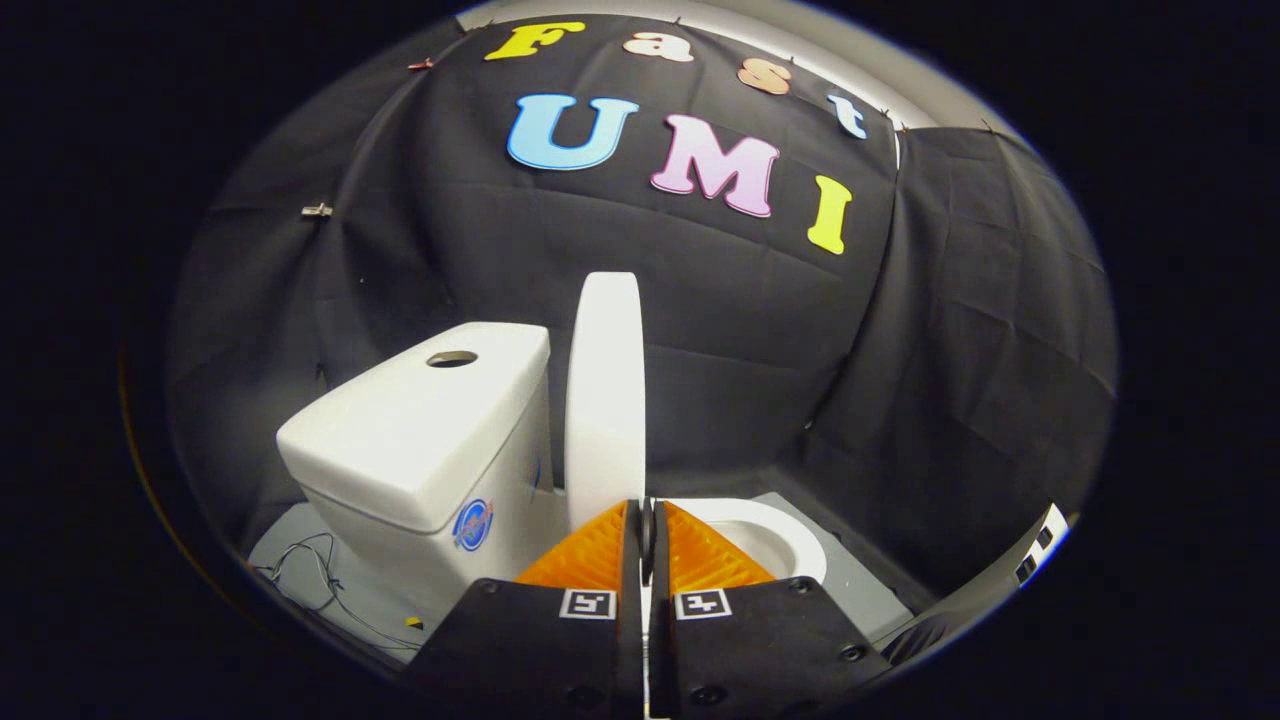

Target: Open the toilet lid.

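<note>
Fingers [622, 545] nearly closed, tips almost meeting, nothing visibly clamped; hard to tell whether touching the white plastic toilet lid [605, 400]. Lid upright just ahead, beside the white ceramic cistern [420, 430], bowl rim [770, 535] exposed. Opening apparently done; only withdrawal left.

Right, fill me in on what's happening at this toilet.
A person is working a handheld tool at a white toilet. The toilet lid stands raised, nearly upright, beside the tank, and the seat lies uncovered below. The tool's fingers are nearly together, right at the lid's lower edge; whether they pinch anything there cannot be told. The opening looks essentially done.
</note>
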A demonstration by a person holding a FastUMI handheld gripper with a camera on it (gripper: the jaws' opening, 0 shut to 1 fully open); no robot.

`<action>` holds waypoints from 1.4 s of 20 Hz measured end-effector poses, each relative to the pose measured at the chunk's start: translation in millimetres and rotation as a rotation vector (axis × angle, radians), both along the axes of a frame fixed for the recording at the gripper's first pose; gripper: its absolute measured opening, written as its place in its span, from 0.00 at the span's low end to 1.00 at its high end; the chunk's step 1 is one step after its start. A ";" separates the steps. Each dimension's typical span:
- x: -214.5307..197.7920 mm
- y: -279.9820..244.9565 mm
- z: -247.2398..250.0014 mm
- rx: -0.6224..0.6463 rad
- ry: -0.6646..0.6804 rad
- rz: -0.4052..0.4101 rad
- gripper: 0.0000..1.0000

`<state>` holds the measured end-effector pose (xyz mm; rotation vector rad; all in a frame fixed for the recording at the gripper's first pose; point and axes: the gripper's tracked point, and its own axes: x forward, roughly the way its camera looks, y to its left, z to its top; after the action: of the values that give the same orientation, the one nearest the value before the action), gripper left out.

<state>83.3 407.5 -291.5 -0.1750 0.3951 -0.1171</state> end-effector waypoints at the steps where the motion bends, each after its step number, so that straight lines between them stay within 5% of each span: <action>1: 0.4 6.2 -0.5 -0.008 -0.002 0.011 0.07; 9: -1.9 41.9 -5.6 -0.051 -0.010 0.070 0.08; 22: -7.4 38.8 -11.1 -0.031 0.015 0.055 0.12; 23: -9.1 36.4 -13.2 -0.037 0.023 0.044 0.16; 28: -19.7 51.2 -15.8 -0.007 0.037 0.110 0.73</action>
<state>63.5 458.7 -307.3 -0.2058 0.4210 -0.0069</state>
